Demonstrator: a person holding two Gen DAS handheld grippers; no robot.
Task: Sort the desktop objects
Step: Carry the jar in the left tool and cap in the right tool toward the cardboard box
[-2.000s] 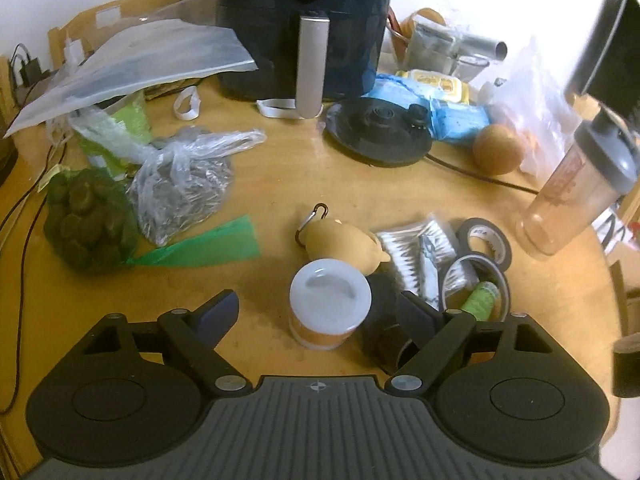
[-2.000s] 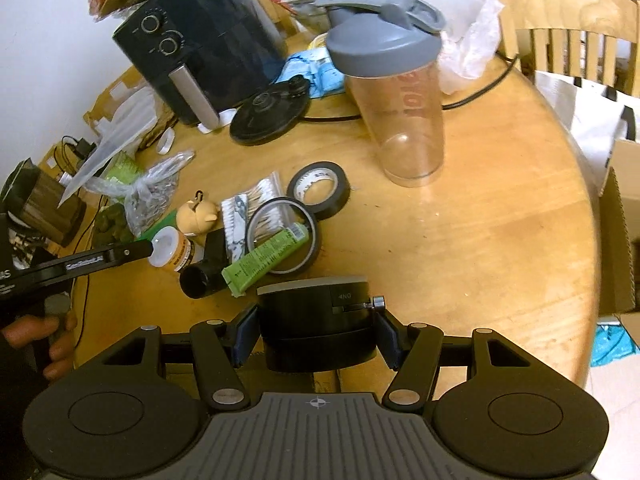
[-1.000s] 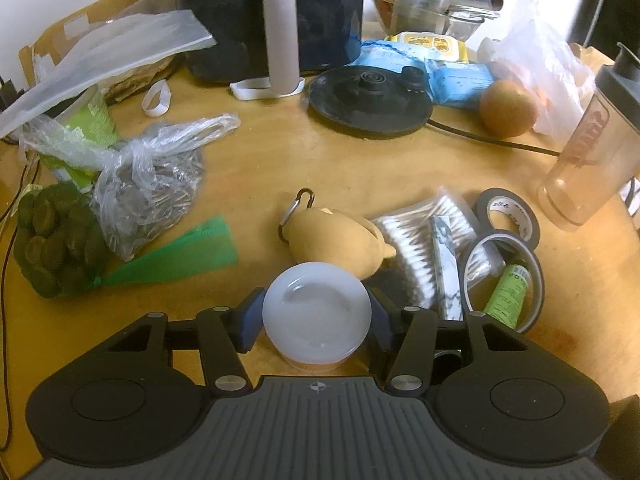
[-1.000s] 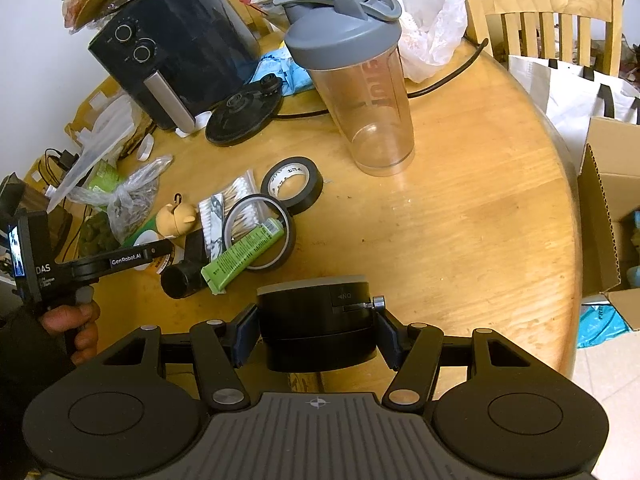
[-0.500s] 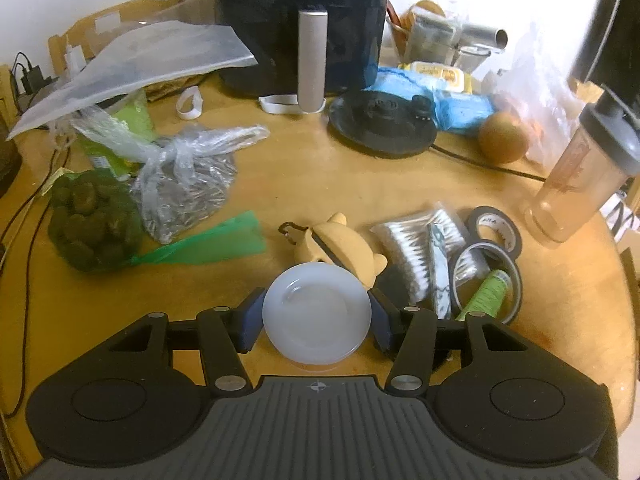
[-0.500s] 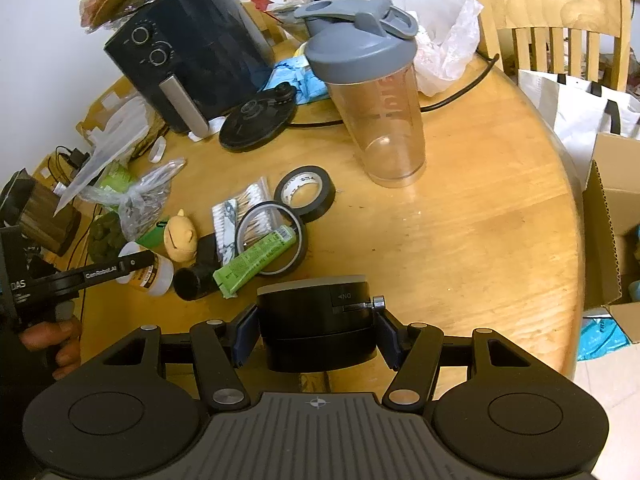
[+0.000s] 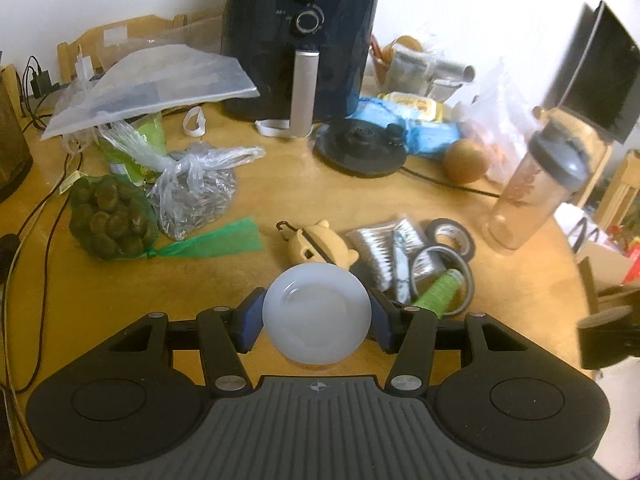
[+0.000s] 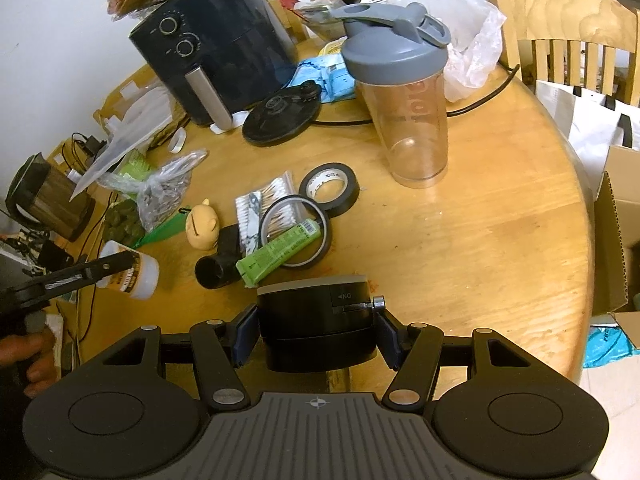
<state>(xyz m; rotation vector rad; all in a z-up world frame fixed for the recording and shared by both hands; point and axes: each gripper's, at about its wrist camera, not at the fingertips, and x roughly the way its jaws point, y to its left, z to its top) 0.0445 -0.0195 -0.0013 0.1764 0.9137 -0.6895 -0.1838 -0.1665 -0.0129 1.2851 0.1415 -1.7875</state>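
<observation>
My left gripper (image 7: 316, 322) is shut on a small white-lidded jar (image 7: 316, 312) with an orange label, held up off the round wooden table (image 7: 120, 304). In the right wrist view the jar (image 8: 134, 274) hangs tilted at the left, above the table. My right gripper (image 8: 316, 338) is shut on a black round canister (image 8: 316, 320) with a grey top, over the table's near edge. A yellow bear toy (image 7: 316, 244), a cotton swab pack (image 7: 384, 248), two tape rolls (image 7: 450, 236), a green tube (image 7: 436, 296) and a black tube (image 8: 216, 268) lie in the middle.
A dark air fryer (image 7: 300, 40) and a black kettle base (image 7: 360, 148) stand at the back. A grey-lidded shaker bottle (image 8: 404, 92) stands to the right. Bags of seeds (image 7: 192, 196) and green pods (image 7: 108, 220) lie on the left. A wooden chair (image 8: 568, 28) and cardboard box (image 8: 616, 240) flank the table.
My left gripper closed on the white-lidded jar, then lifted it off the table and drew back. The yellow toy turned over. The right gripper kept its hold and stayed put.
</observation>
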